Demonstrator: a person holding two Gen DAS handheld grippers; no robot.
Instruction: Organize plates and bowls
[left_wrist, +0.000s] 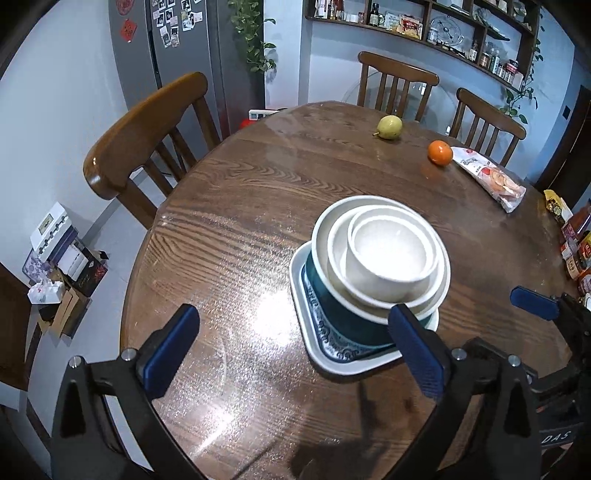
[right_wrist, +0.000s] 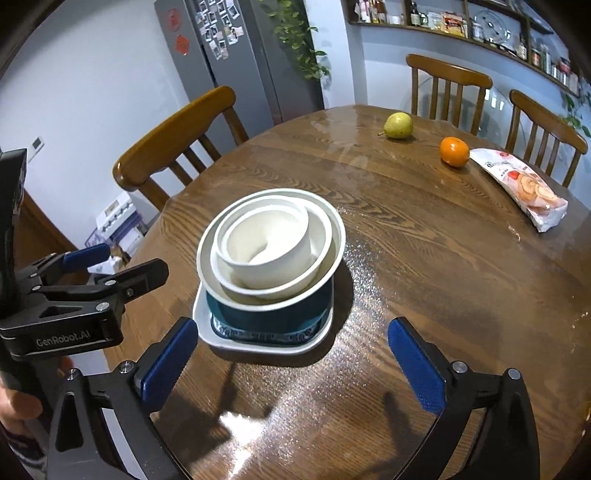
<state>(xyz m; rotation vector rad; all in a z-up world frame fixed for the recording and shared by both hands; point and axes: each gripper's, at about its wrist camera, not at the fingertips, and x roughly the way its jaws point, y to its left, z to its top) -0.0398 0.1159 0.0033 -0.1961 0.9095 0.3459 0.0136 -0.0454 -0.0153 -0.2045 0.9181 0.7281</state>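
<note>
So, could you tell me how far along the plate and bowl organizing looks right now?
It looks essentially done. Three bowls sit nested: the smallest white bowl inside a medium white bowl, inside the teal bowl, all resting on the square plate. Nothing is in hand: the left gripper and right gripper are both open and clear of the stack. No other dishes show on the table, so little seems left.

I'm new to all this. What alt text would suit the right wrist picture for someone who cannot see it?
Three nested bowls, two white inside a teal-sided one, sit stacked on a white square plate on a round wooden table. The open right claw frames them, with the left claw beside. A green pear, an orange and a snack packet lie farther back.
</note>
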